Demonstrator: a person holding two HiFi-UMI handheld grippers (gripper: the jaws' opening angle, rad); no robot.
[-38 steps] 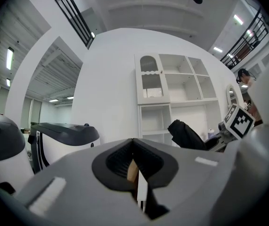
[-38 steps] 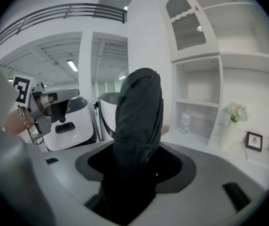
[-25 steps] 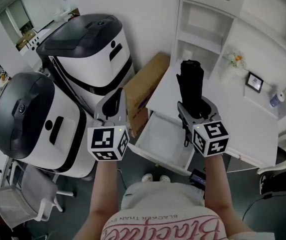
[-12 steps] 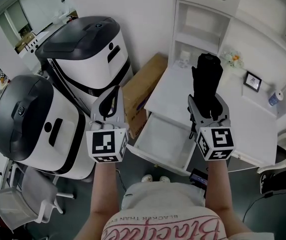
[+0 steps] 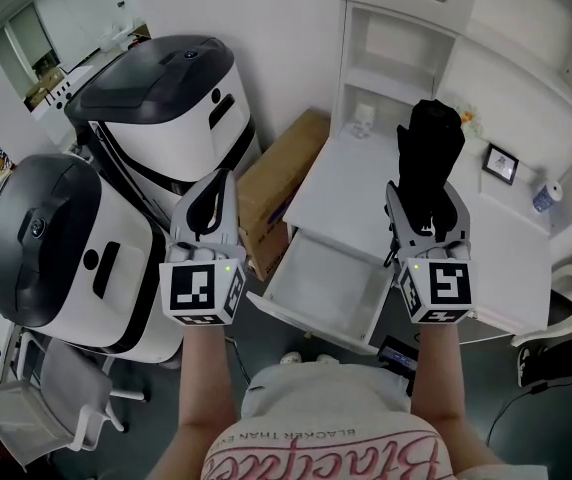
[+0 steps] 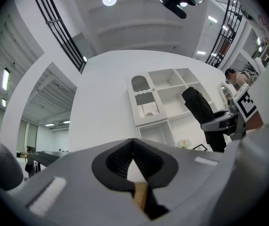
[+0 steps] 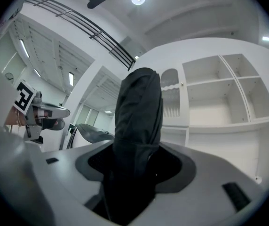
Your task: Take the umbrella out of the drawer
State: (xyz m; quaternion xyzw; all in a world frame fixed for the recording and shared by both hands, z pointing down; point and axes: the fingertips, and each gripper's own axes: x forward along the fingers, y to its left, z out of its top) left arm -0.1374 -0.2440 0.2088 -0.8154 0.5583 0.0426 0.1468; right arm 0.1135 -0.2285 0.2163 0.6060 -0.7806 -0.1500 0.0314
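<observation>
My right gripper [image 5: 426,206] is shut on a black folded umbrella [image 5: 429,150], which stands upright above the white desk [image 5: 341,183], in front of the shelves. The right gripper view shows the umbrella [image 7: 139,107] filling the space between the jaws. The white drawer [image 5: 304,318] below the desk stands pulled out with nothing showing inside. My left gripper [image 5: 220,182] hangs left of the drawer, shut and empty, over the cardboard box's edge. From the left gripper view, the umbrella [image 6: 196,106] shows at the right.
Two large white-and-black machines [image 5: 171,93] [image 5: 56,243] stand at the left. A cardboard box [image 5: 284,178] leans between them and the desk. A picture frame [image 5: 507,163] and a small bottle [image 5: 543,198] sit on the desk's right. A chair [image 5: 46,398] is at lower left.
My right gripper has lifted the umbrella up and to the right, from above the drawer to over the desk. My left gripper has risen a little.
</observation>
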